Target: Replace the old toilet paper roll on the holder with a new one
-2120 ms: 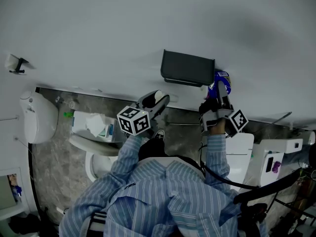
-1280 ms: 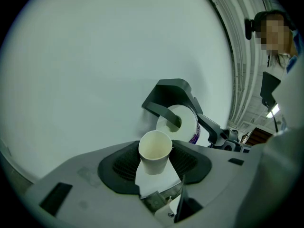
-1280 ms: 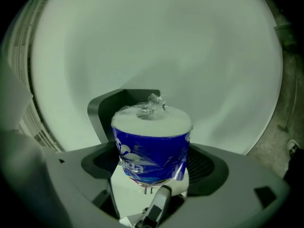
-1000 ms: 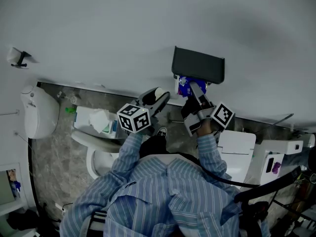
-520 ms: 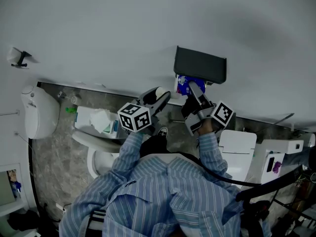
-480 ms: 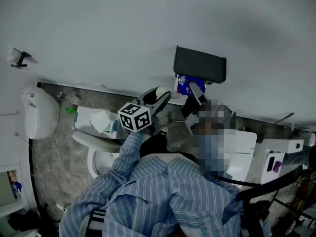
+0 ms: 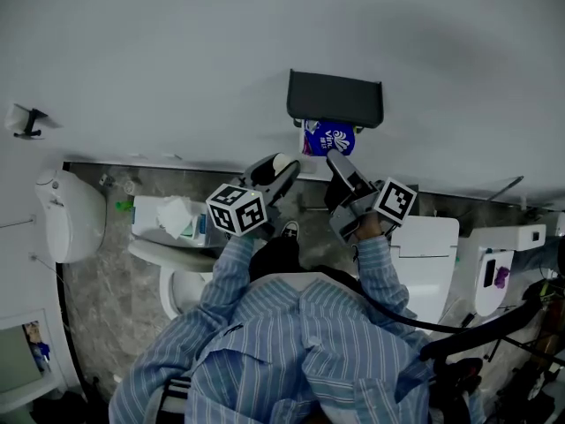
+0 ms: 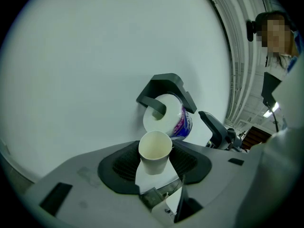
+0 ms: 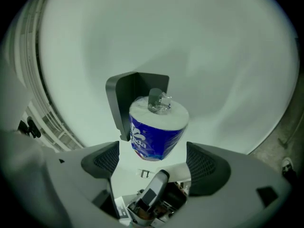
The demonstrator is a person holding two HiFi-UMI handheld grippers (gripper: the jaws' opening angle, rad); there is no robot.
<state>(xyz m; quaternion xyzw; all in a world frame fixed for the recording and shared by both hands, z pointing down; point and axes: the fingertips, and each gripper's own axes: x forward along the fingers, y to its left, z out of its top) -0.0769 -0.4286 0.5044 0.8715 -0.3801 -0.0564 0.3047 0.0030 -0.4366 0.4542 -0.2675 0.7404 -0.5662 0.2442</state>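
Head view: right tongs (image 7: 338,162), now wide, left new roll (image 7: 327,137) on holder (image 7: 335,110); left tongs (image 7: 279,173) grip empty tube (image 8: 155,151)

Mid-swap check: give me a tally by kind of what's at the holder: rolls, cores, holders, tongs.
Wrapped toilet paper roll: 1
Empty cardboard core: 1
Wall holder: 1
Tongs: 2, left tongs and right tongs
Total: 5
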